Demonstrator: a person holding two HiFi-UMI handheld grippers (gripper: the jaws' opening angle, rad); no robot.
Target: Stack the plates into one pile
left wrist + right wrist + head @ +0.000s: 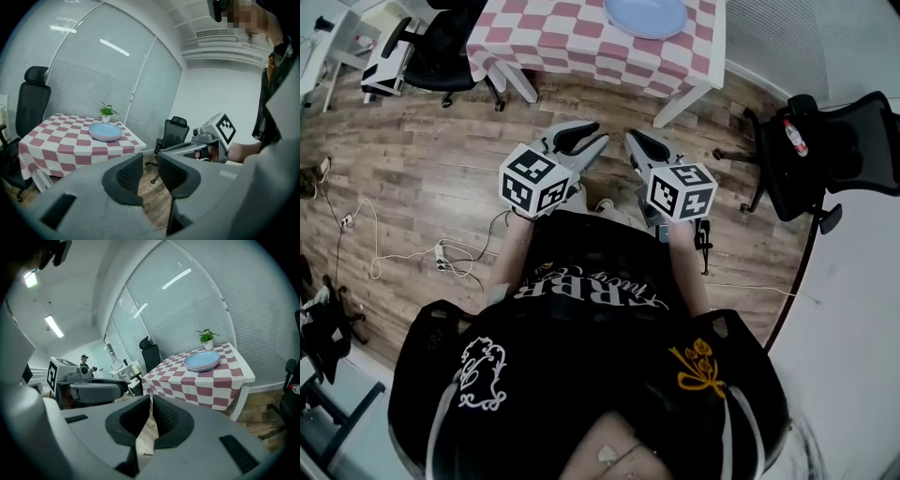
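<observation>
Head view: you hold both tongs out low in front of your chest, over the wood floor (441,187), tips toward 12 o'clock. The left tongs (587,139) and right tongs (637,142) sit side by side, near each other but not touching. The plates (645,15) lie in one blue pile at 12 o'clock on the checkered tabletop (553,37), well apart from both tongs. There is a black chair (834,141) at 3 o'clock.

Left gripper view: your left tongs stand open by a narrow gap. Only floor shows between the pads and nothing is held. The plates are at 10 o'clock on the tabletop, with a small plant (107,112) just behind them. Your right tongs reach in from 3 o'clock.

Right gripper view: your right tongs are closed, tips together, and empty. The pile sits at 1 o'clock with the plant just beyond it. Your left tongs show at 9 o'clock.
</observation>
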